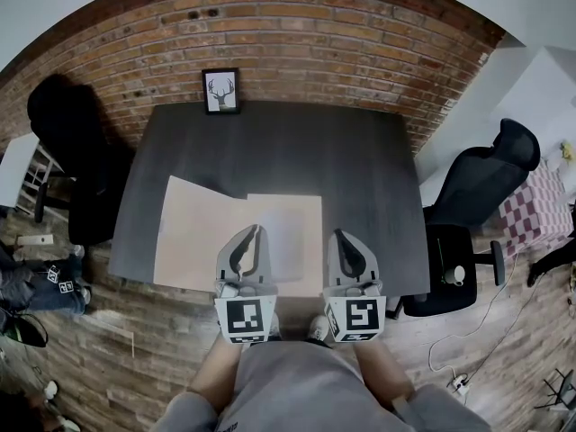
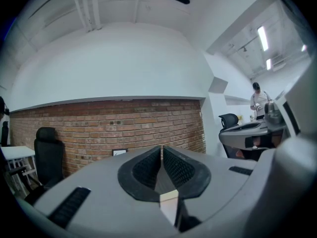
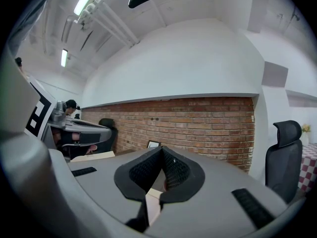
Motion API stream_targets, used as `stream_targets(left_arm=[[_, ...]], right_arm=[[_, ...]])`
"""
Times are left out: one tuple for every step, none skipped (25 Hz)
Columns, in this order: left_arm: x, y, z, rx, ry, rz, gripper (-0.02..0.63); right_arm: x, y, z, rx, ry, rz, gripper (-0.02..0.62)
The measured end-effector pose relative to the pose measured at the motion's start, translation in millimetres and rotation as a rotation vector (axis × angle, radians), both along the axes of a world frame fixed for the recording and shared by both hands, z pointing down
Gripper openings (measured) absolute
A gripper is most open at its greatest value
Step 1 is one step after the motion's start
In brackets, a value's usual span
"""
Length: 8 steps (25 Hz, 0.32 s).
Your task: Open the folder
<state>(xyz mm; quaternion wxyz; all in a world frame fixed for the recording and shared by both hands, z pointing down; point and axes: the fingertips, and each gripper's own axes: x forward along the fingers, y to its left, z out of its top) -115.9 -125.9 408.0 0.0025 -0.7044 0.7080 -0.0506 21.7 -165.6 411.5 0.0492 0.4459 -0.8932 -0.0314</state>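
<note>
Dark table (image 1: 360, 169), brick wall (image 1: 297, 25): folder (image 1: 193, 232) lies open.
Left gripper (image 1: 257, 232) over the folder's near edge, right gripper (image 1: 341, 237) beside it, both closed empty; job done, we reckon.

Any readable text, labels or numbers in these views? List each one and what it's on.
None readable.
Framed picture: shows an antlered deer head; any caption is too small to read.
Folder: no print visible.
Marker cubes: black-and-white square patterns only, no letters or digits.
</note>
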Motion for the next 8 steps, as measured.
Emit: stream_targets(left_arm=[[0.2,-0.1,-0.1,-0.001,-0.001,0.001,0.015],[0.4,-0.2,-0.1,-0.002,-0.002,0.002,0.015],[0.5,-0.2,-0.1,-0.002,-0.002,0.002,0.015],[0.6,-0.1,0.0,-0.002,-0.001,0.002,0.015],[0.6,0.2,0.1,-0.002,-0.001,0.002,0.015],[0.7,0.5,0.2,-0.002,-0.001,0.001,0.015],[0.8,0.9,0.5,-0.001,-0.001,0.001,0.015],[0.9,1.3,0.8,-0.001,-0.001,0.0,0.015]], right_arm=[[0.4,0.0,-0.3,0.0,0.0,0.0,-0.002],[0.7,0.1,-0.6,-0.001,0.0,0.001,-0.002],[1.1,0.3,-1.0,0.0,0.0,0.001,-0.002],[1.4,0.4,-1.3,0.0,-0.001,0.002,-0.002],[1.8,0.6,-1.4,0.001,0.0,0.002,-0.002],[2.2,0.9,-1.2,0.001,0.0,0.004,-0.002],[2.6,1.2,-0.9,0.002,0.0,0.005,-0.002],[3.0,1.5,-0.4,0.002,0.0,0.006,-0.002]])
